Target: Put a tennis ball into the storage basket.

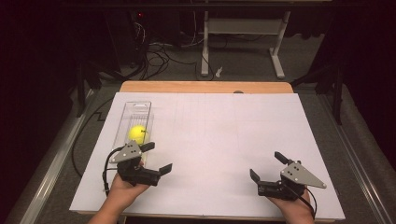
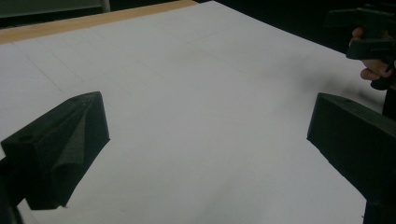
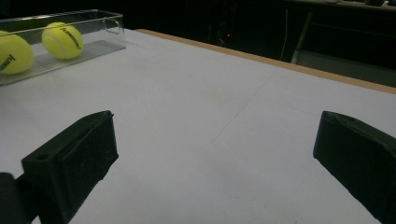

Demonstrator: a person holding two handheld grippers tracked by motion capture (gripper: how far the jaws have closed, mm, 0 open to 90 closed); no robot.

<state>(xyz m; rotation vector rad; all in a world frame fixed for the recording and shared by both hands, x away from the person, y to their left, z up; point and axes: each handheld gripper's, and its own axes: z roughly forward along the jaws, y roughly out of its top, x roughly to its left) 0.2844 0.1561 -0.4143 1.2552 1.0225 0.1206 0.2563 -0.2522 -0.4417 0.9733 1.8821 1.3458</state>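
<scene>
White tabletop [image 1: 224, 140] is carrying a clear box [image 1: 134, 122] of yellow balls [image 1: 138, 133] lying just beyond the left hand-held gripper [image 1: 156, 157], wide open and empty.

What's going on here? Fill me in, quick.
A person holds a tool in each hand over a white sheeted table. The left tool and the right tool both sit open near the front edge, holding nothing. Two yellow tennis balls lie in a clear plastic rectangular box just beyond the left tool.

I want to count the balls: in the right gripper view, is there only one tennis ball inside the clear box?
No, two yellow tennis balls lie side by side inside the clear plastic box.
</scene>
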